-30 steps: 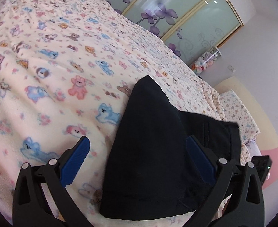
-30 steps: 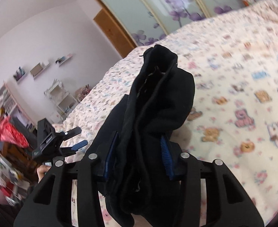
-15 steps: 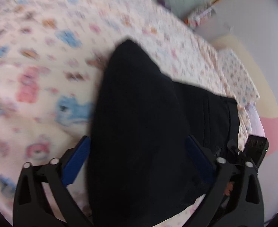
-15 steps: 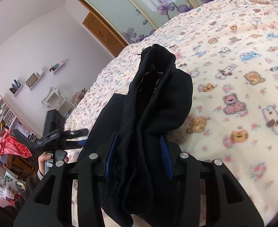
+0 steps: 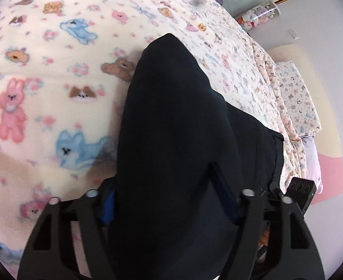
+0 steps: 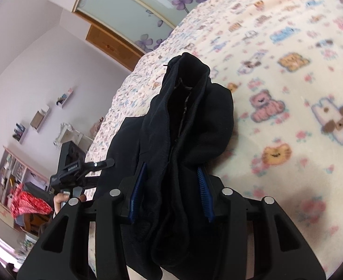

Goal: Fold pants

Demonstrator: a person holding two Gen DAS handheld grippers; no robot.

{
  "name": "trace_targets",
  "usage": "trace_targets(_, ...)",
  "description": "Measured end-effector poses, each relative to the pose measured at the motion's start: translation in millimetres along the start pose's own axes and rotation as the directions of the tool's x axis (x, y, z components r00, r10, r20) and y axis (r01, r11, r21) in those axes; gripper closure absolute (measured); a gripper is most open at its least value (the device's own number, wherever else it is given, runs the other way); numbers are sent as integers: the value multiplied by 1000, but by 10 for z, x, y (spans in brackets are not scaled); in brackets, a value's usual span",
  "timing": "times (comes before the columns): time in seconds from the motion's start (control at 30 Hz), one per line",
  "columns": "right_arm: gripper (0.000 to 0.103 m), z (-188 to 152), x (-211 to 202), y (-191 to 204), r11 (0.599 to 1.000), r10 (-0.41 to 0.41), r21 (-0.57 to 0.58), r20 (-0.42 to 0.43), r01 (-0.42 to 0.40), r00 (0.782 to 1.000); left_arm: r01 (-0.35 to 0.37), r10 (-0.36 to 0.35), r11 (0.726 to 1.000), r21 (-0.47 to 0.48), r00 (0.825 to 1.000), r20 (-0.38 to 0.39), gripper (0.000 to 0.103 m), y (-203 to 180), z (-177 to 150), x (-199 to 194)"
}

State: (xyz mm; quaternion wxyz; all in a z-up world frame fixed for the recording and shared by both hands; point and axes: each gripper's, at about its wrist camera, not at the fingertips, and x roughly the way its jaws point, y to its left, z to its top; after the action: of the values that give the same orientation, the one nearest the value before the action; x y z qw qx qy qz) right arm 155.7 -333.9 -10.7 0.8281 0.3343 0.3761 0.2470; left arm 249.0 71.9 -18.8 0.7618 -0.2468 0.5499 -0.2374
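Black pants lie folded on a cream animal-print blanket, rising as a hump between both grippers. My left gripper straddles one end of them. Its jaws are closing, and the blue pads press into the cloth on both sides. In the right wrist view the other end of the pants is bunched upright, and my right gripper is shut on that bunch. The left gripper shows there at the left, with a hand under it. The right gripper's body shows at the left view's lower right.
The blanket covers a wide bed. A pillow lies at its right edge. Sliding doors with purple flowers stand beyond the bed, with stuffed toys near them. Wall shelves and a red cloth are off to the left.
My left gripper has come forward and tipped down over the pants, and its jaws have narrowed onto the cloth. The right gripper has sunk and rolled a little, still holding its bunch.
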Motion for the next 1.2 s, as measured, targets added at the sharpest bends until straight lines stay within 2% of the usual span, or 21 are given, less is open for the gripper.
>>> trace_targets(0.03, 59, -2, 2, -24, 1000, 3, 8, 0, -3, 1000, 10, -10, 1000, 5, 1000, 4, 51, -31, -16, -13)
trace_targets(0.13, 58, -17, 0, -36, 1000, -4, 16, -1, 4, 1000, -9, 9, 999, 31, 1000, 28, 59, -156, -54, -65)
trace_targets(0.33, 54, -34, 43, -74, 998, -59, 20, -27, 59, 998, -79, 71, 990, 115, 995, 66, 64, -374, -185, -164)
trace_targets(0.5, 52, -42, 107, -108, 996, -87, 25, -49, 88, 995, -143, 132, 980, 140, 988, 84, 69, -463, -200, -102)
trace_targets(0.57, 57, -57, 84, -71, 997, -74, 12, -35, 74, 997, -144, 133, 982, 122, 987, 93, 75, -441, -209, -97)
trace_targets(0.67, 61, -61, 25, -56, 999, -8, 35, -4, 8, 1000, -152, 136, 980, 132, 983, 123, 79, -465, -258, -133)
trace_targets(0.77, 62, -32, -28, -48, 996, 58, 64, 32, -60, 998, -162, 136, 973, 163, 978, 161, 81, -546, -310, -189)
trace_targets(0.9, 63, 18, -80, 46, 993, 102, 53, 67, -106, 993, -167, 127, 966, 198, 971, 202, 82, -671, -338, -275)
trace_targets(1.07, 65, 173, -114, 237, 991, 131, -2, 123, -132, 984, -177, 109, 953, 244, 957, 270, 83, -859, -338, -353)
trace_targets(1.2, 66, 323, -144, 299, 990, 144, -35, 180, -140, 973, -184, 83, 946, 265, 932, 353, 83, -1033, -276, -391)
